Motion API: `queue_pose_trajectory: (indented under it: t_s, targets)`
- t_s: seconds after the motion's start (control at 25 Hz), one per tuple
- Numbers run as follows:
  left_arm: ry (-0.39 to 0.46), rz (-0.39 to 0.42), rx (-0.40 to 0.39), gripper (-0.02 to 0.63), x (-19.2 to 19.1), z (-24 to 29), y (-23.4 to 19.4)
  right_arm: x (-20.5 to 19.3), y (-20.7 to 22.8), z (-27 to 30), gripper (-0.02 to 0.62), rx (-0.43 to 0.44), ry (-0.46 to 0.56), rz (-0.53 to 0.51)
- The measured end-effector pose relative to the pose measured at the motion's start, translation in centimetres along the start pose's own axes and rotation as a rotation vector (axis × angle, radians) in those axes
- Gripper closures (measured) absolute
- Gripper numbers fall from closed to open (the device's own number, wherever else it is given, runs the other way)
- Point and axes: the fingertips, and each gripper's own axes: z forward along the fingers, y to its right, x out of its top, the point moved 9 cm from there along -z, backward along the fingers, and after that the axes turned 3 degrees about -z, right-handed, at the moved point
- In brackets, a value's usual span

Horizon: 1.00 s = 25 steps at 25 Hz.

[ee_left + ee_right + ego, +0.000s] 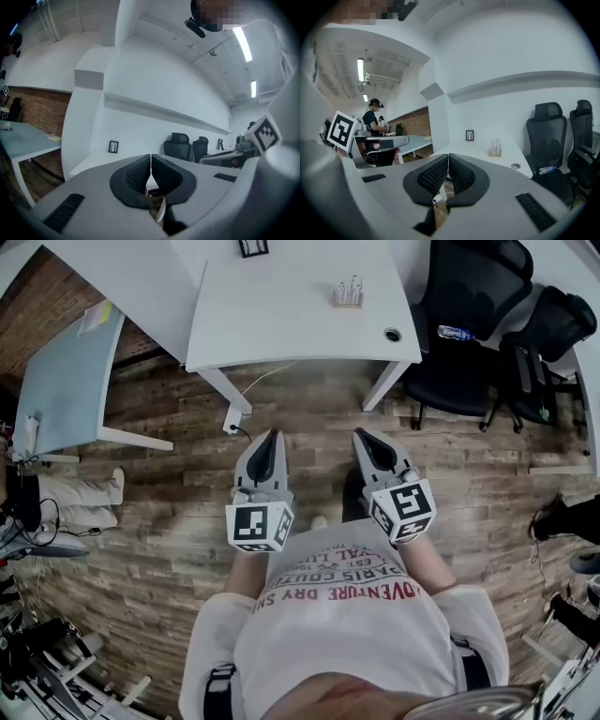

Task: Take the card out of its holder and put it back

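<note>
A small wooden card holder (pixel 348 293) with upright pale cards stands on the white table (pixel 281 315), near its right side; the right gripper view shows the holder (pixel 495 150) far ahead. I stand on the wooden floor, well back from the table. My left gripper (pixel 270 439) and right gripper (pixel 361 437) are held side by side in front of my body, pointing toward the table. Both sets of jaws are closed with nothing between them, as seen on the left gripper (pixel 150 161) and the right gripper (pixel 448 161).
A small black picture frame (pixel 252 247) sits at the table's far edge. Black office chairs (pixel 473 324) and a water bottle (pixel 456 333) are at the right. A blue-grey table (pixel 66 381) stands at the left. A cable and plug (pixel 232 418) lie under the table. Another person (pixel 372 119) works far off.
</note>
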Motion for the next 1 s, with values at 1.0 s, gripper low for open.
queue_pose_trajectory:
  t_s: [1.0]
  targets:
    - [-0.009,0.020,0.193,0.578,3.4,37.1,2.0,7.2,34.7,22.8,0.569,0.191,0.004,-0.012]
